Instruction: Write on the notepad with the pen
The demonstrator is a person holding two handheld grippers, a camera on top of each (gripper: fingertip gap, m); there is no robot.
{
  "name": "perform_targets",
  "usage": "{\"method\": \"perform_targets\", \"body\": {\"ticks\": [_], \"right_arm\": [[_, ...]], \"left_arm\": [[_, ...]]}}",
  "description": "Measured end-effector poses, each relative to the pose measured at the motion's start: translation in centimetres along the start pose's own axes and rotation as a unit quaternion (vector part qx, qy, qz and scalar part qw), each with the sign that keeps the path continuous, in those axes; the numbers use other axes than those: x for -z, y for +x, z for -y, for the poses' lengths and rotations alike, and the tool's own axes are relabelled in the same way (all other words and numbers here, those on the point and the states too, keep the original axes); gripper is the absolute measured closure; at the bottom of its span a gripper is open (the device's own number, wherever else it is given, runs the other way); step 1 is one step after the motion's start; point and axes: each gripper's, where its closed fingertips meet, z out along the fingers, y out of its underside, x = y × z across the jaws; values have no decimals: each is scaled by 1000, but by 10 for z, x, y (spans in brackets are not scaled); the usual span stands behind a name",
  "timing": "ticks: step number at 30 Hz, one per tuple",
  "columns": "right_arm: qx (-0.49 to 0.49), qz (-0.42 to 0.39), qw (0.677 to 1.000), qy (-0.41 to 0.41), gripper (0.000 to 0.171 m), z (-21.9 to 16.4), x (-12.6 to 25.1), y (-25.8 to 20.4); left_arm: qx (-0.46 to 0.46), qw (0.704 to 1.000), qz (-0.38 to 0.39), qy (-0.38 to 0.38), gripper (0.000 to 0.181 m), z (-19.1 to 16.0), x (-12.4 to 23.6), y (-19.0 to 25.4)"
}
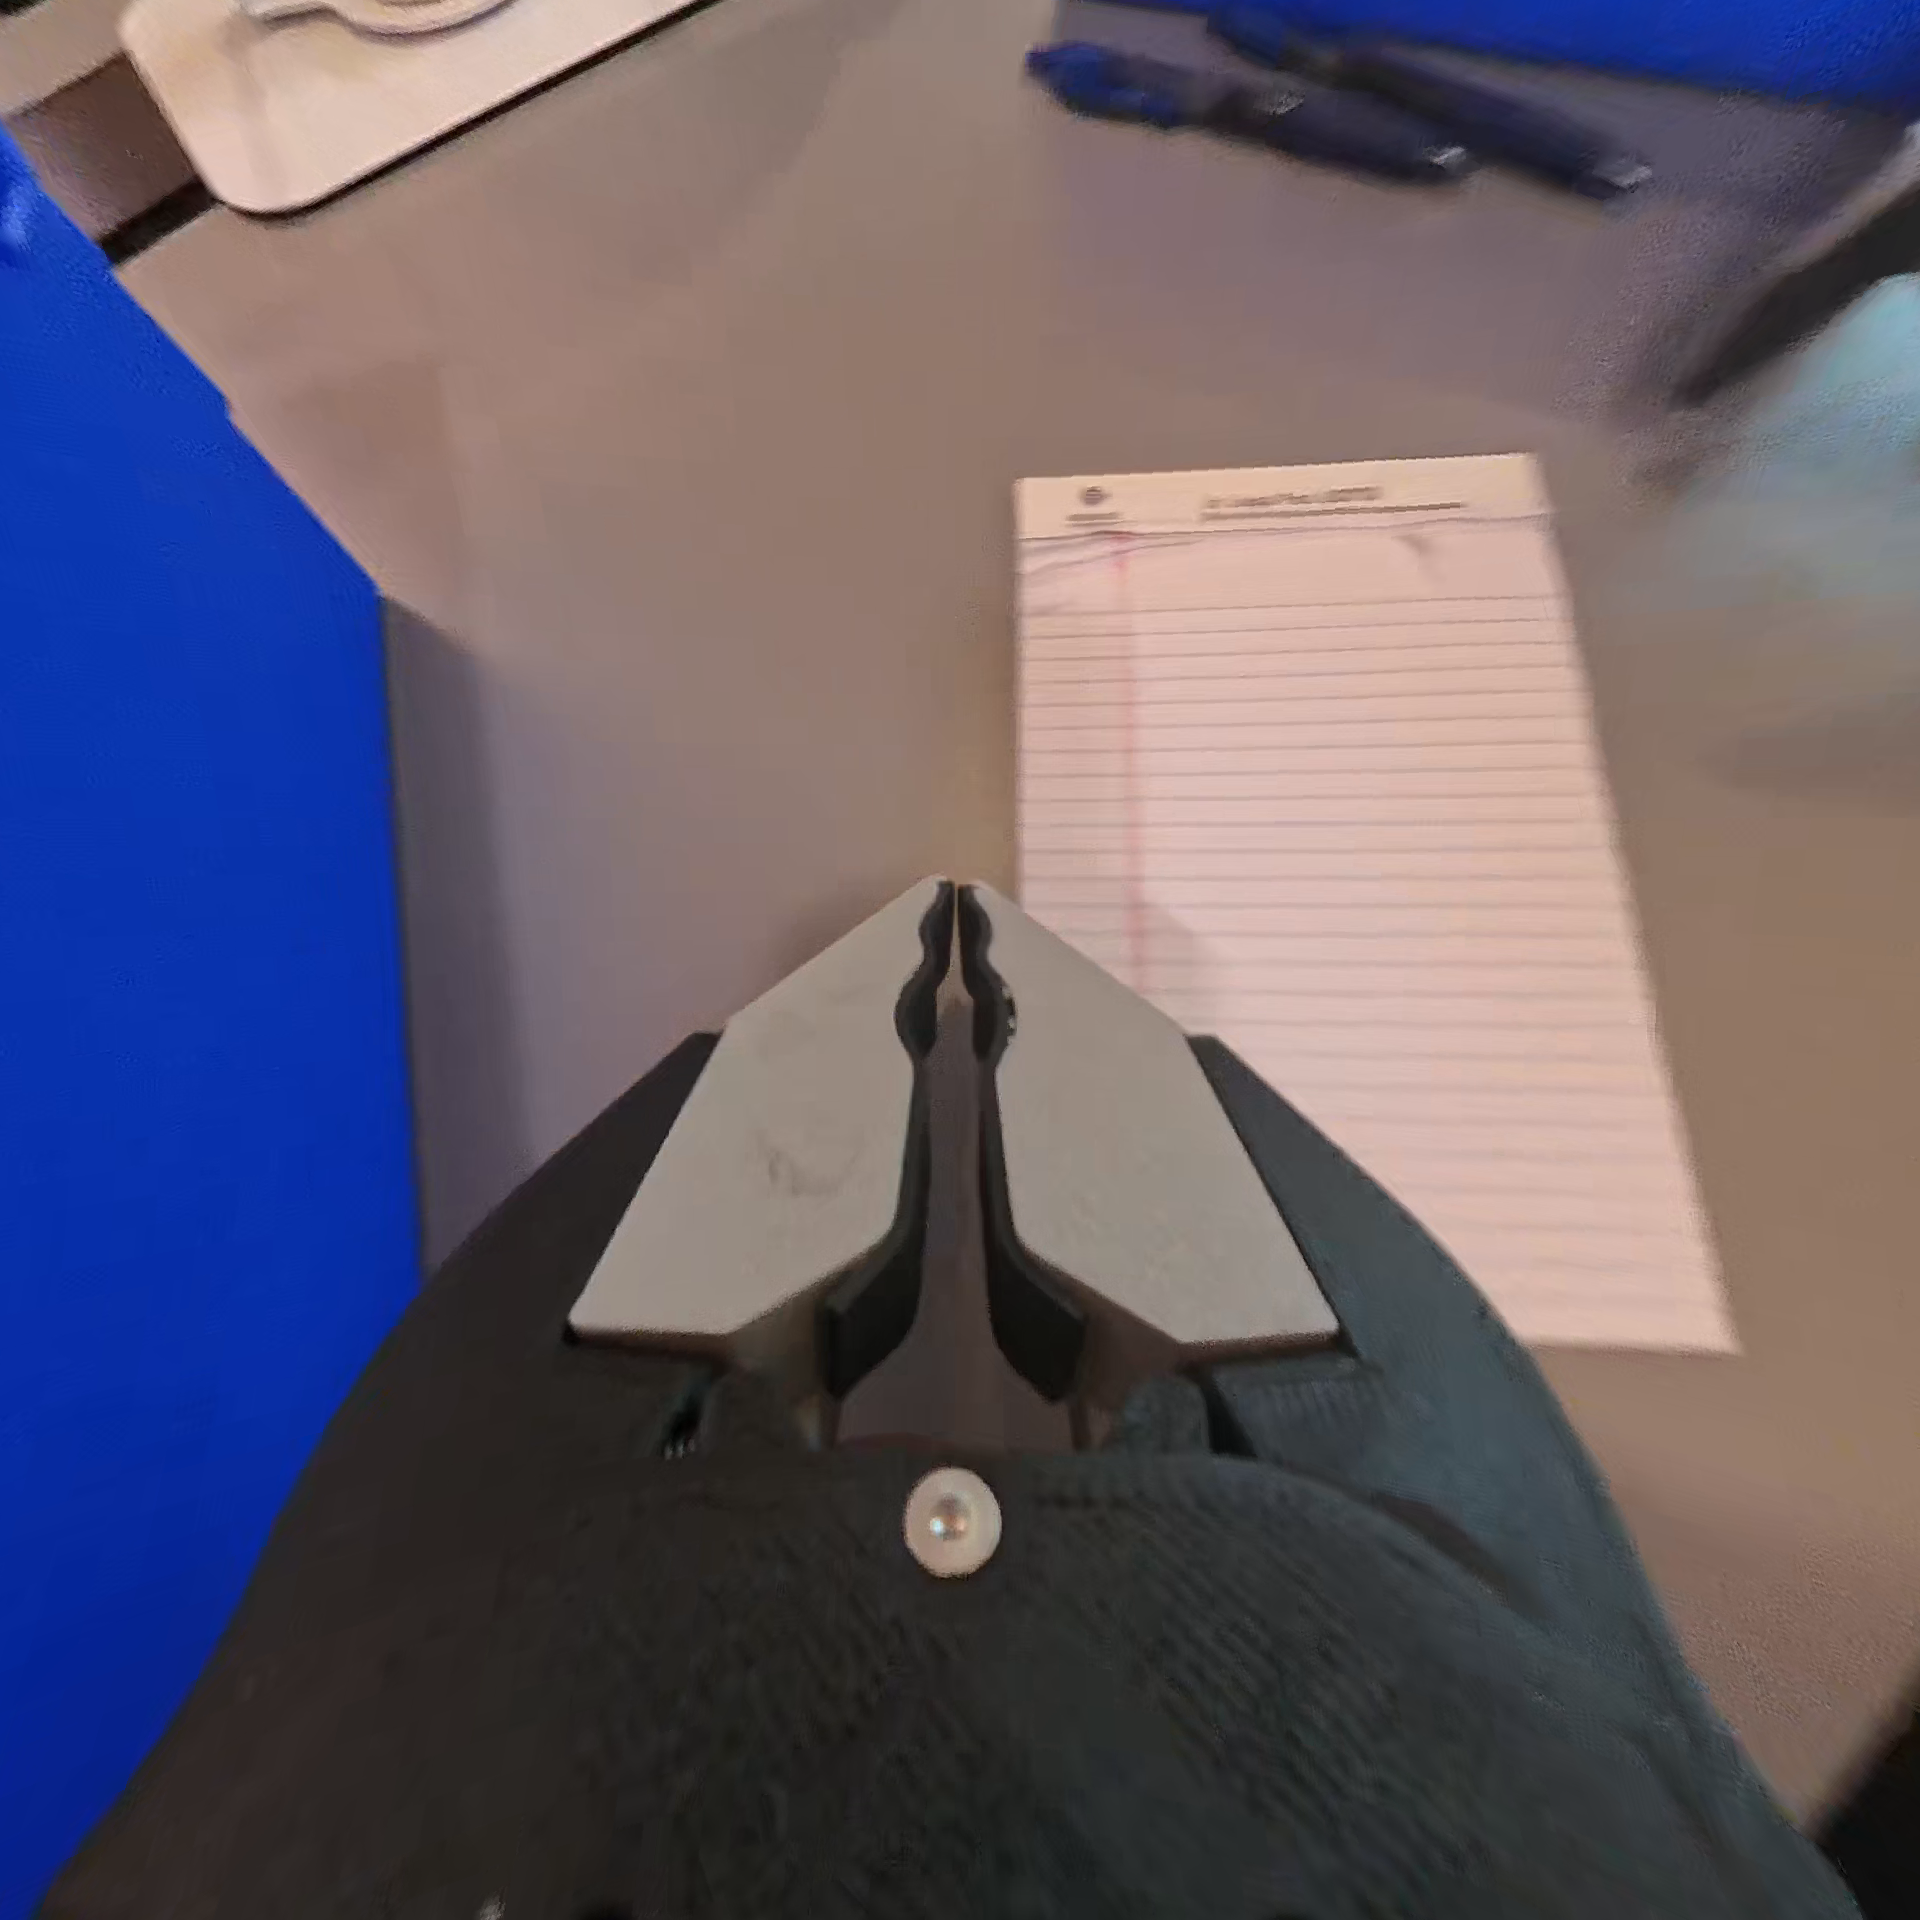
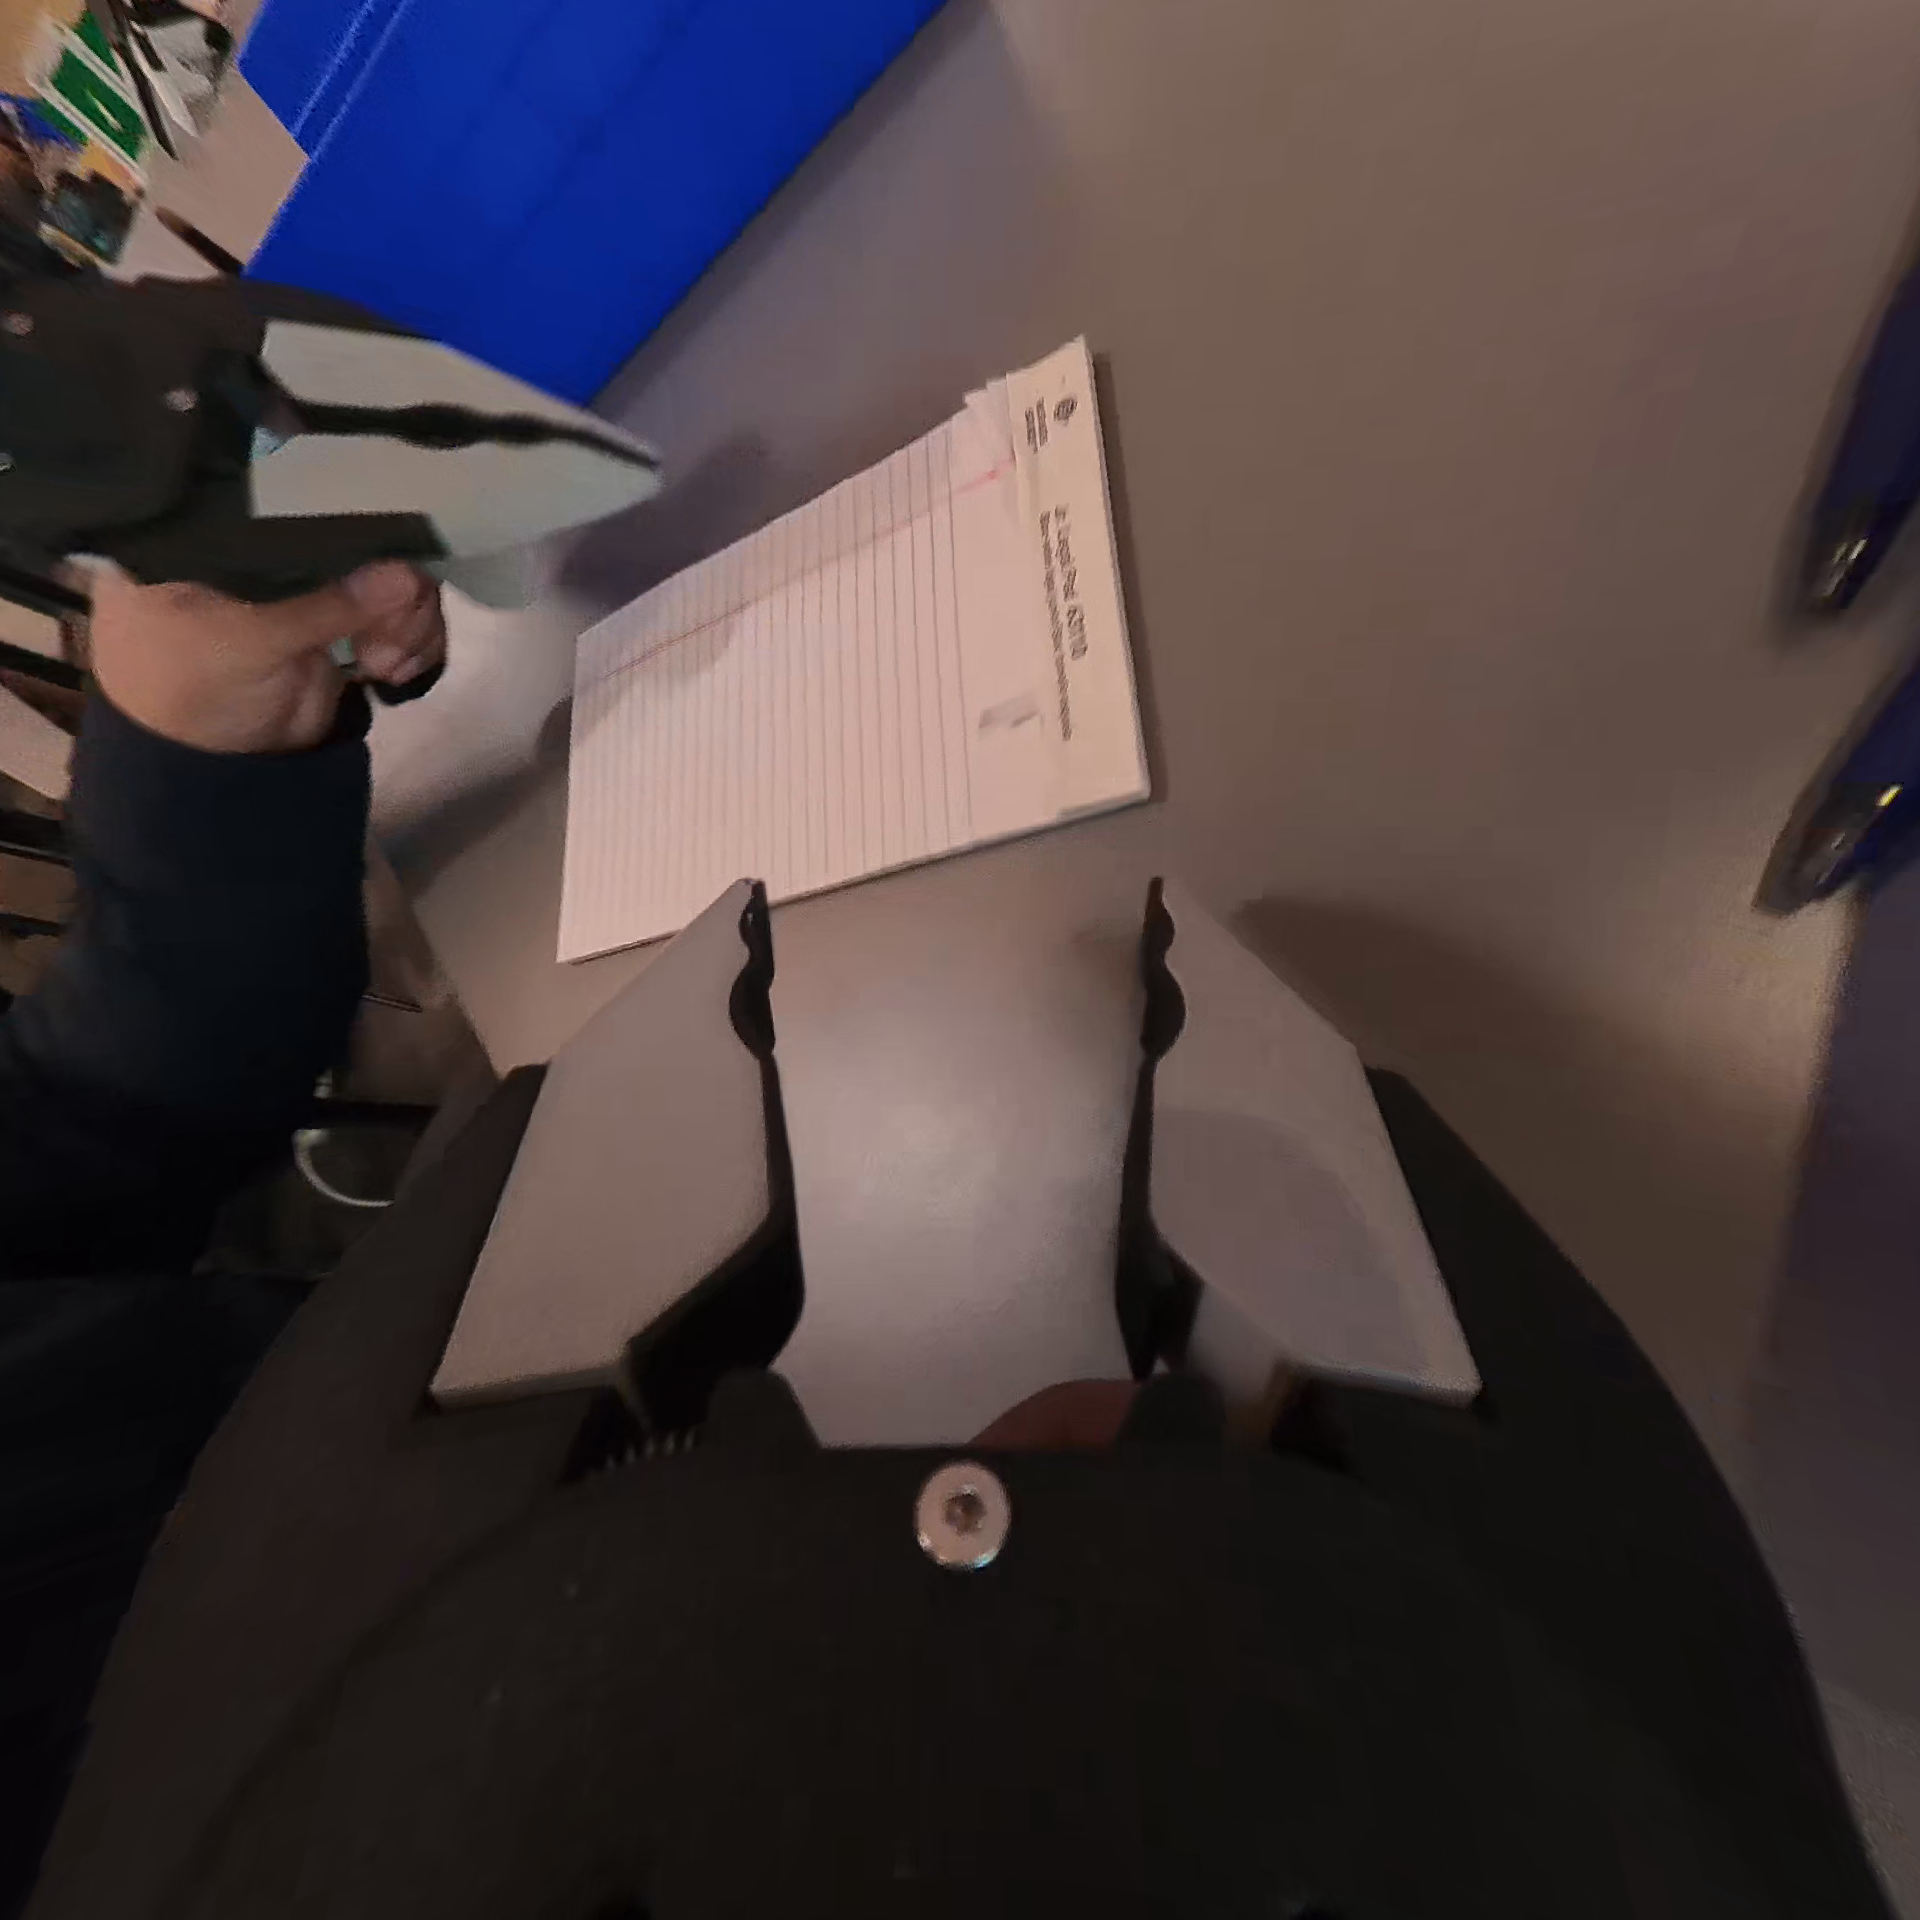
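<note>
A white lined notepad (image 1: 1320, 883) lies flat on the grey table; it also shows in the right wrist view (image 2: 862, 675). Blue pens (image 1: 1340, 109) lie at the far side of the table, blurred; two of them show at the right edge of the right wrist view (image 2: 1860, 499). My left gripper (image 1: 954, 896) is shut and empty, its tips just left of the notepad's lower left part. It also shows, blurred, in the right wrist view (image 2: 634, 468). My right gripper (image 2: 951, 899) is open and empty, over bare table beside the notepad's near edge.
A blue box (image 1: 156, 831) stands on the left of the table and shows in the right wrist view (image 2: 561, 177). A white tray-like object (image 1: 343, 104) lies at the far left. A person's hand and dark sleeve (image 2: 239, 665) hold the left gripper. About 20 cm separates my left fingertips from my right.
</note>
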Motion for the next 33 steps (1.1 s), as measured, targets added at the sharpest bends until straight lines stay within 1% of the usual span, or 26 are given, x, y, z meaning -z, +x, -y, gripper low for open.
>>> {"method": "perform_targets", "body": {"ticks": [2,4,5,7,8,10,11,12,13,15,16,18,20,23,26,29,33], "right_arm": [[-29,16,999,-2,101,-10,0,-6],[-51,13,999,-5,100,-18,-3,-7],[-56,9,998,-4,103,-20,-4,-7],[-68,-1,998,4,111,-20,-6,-6],[-76,-3,997,6,114,-20,-8,-5],[-93,3,996,5,128,-20,-14,-6],[-100,10,995,2,136,-20,-18,-7],[-105,12,994,0,146,-21,-23,-7],[-105,6,994,3,158,-21,-25,-4],[-106,1,994,13,159,-16,-27,-1],[-111,12,994,16,154,-13,-27,-3],[-123,40,991,25,132,-5,-27,-8],[-138,51,989,33,112,6,-28,-10],[-132,42,990,34,99,17,-32,-9],[-145,57,987,42,82,26,-33,-12],[-161,77,982,55,84,33,-30,-12],[-182,108,975,70,89,40,-24,-13]], "left_arm": [[-17,999,28,-34,181,-1,-15,-11],[-27,997,30,-69,181,-7,-29,-11],[-32,995,30,-87,181,-11,-35,-9],[-43,995,32,-80,181,-7,-37,-4],[-43,995,19,-84,181,-8,-36,3],[-33,995,-7,-92,181,-9,-33,16],[-28,995,-27,-92,181,-10,-31,24],[-21,994,-56,-92,181,-11,-28,35],[-12,993,-68,-92,181,-12,-26,40],[-12,993,-76,-90,181,-15,-22,44],[-8,993,-80,-88,181,-17,-20,45],[-6,993,-88,-81,181,-19,-17,49],[0,992,-103,-73,181,-19,-15,54],[19,989,-132,-57,181,-19,-14,60],[33,987,-155,-32,181,-18,-13,64],[59,978,-199,-26,181,-19,-9,74],[52,979,-197,-27,181,-19,-9,75]]}}
